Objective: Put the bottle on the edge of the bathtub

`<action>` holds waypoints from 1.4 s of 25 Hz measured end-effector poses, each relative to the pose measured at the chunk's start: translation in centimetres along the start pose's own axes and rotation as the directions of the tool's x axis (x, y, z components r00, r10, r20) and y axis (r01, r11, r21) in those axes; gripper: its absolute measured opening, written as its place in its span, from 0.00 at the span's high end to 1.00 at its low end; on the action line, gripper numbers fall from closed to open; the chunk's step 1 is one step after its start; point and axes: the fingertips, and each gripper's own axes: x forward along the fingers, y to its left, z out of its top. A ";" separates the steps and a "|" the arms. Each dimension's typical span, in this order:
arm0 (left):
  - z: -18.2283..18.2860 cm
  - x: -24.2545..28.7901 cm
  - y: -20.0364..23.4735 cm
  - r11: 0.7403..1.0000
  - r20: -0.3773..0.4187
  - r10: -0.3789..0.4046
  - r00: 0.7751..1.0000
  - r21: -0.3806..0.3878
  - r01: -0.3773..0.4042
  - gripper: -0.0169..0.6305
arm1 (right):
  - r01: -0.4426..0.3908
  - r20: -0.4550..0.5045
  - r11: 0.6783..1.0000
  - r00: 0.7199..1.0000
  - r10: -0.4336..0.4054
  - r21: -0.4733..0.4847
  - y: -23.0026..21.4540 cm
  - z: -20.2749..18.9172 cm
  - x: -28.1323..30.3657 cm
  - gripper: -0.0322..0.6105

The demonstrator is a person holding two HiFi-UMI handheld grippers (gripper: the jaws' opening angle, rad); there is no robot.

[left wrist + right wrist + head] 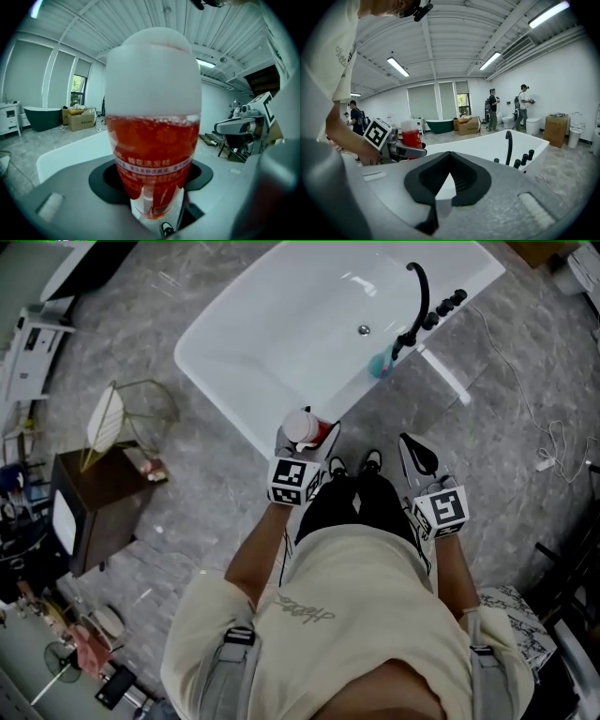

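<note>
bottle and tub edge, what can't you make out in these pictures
- Base of the bottle: in the head view it is hidden under its own cap and the left gripper, so I cannot tell whether it touches the tub rim. In the left gripper view the gripper's body covers it.
- label: left gripper view, print too small and blurred to read.
- teal thing by the faucet: head view, too small to identify.

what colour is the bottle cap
White; the bottle cap shows best in the left gripper view.
</note>
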 end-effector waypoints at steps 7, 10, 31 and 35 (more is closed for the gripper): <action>-3.9 6.4 1.5 0.998 0.027 0.016 1.000 0.061 -0.017 0.50 | -0.042 -0.029 0.999 0.999 0.042 0.002 -2.1 -4.1 2.1 0.95; -7.0 8.7 2.3 0.997 0.011 0.014 1.000 0.077 -0.015 0.50 | -0.080 -0.055 0.996 0.995 0.082 0.027 -1.8 -6.4 2.9 0.95; -13.8 16.1 3.8 0.981 -0.029 0.033 0.999 0.190 -0.027 0.50 | -0.122 -0.114 0.968 0.982 0.150 0.220 -3.2 -13.0 4.4 0.95; -13.9 16.4 3.6 0.978 -0.036 0.033 0.999 0.207 -0.025 0.50 | -0.108 -0.105 0.961 0.985 0.138 0.253 -4.1 -13.1 4.2 0.95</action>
